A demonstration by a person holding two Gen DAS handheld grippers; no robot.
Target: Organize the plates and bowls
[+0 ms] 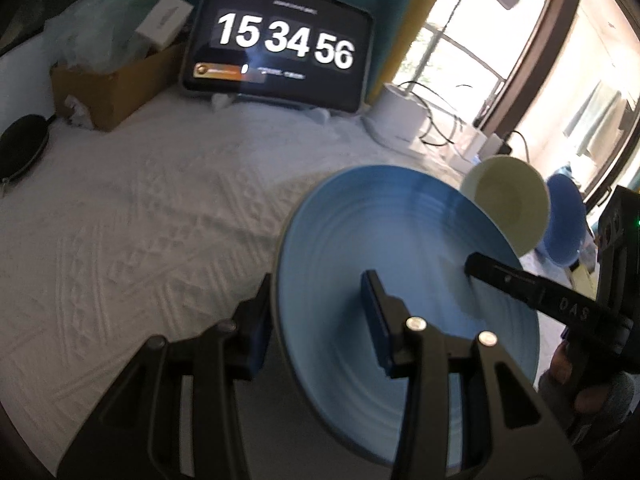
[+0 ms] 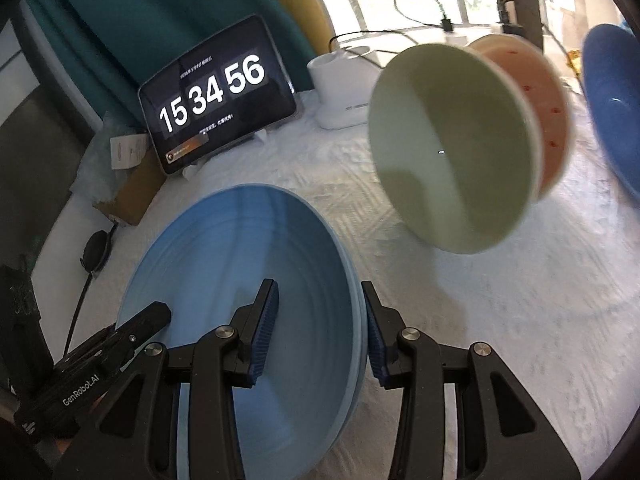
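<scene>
A light blue ridged plate [image 1: 400, 240] [image 2: 240, 248] hangs tilted above the white cloth, gripped at opposite rims. My left gripper [image 1: 318, 320] is shut on its near rim, one finger under the edge and one on the plate's face. My right gripper [image 2: 320, 324] is shut on the other rim the same way. Each view shows the other gripper's finger [image 1: 504, 280] [image 2: 140, 320] on the plate. A pale green bowl [image 2: 452, 148] [image 1: 508, 204] sits beyond, overlapping a pink bowl [image 2: 548, 120] with red dots. A dark blue bowl [image 2: 612, 112] [image 1: 564, 224] is further right.
A tablet [image 1: 280, 40] showing a clock stands at the back of the white textured cloth [image 1: 160, 220]. A cardboard box [image 1: 112, 92] with plastic sits to its left, with a black round object [image 1: 24, 144] near the edge. A white device [image 2: 340, 88] with cables stands by the window.
</scene>
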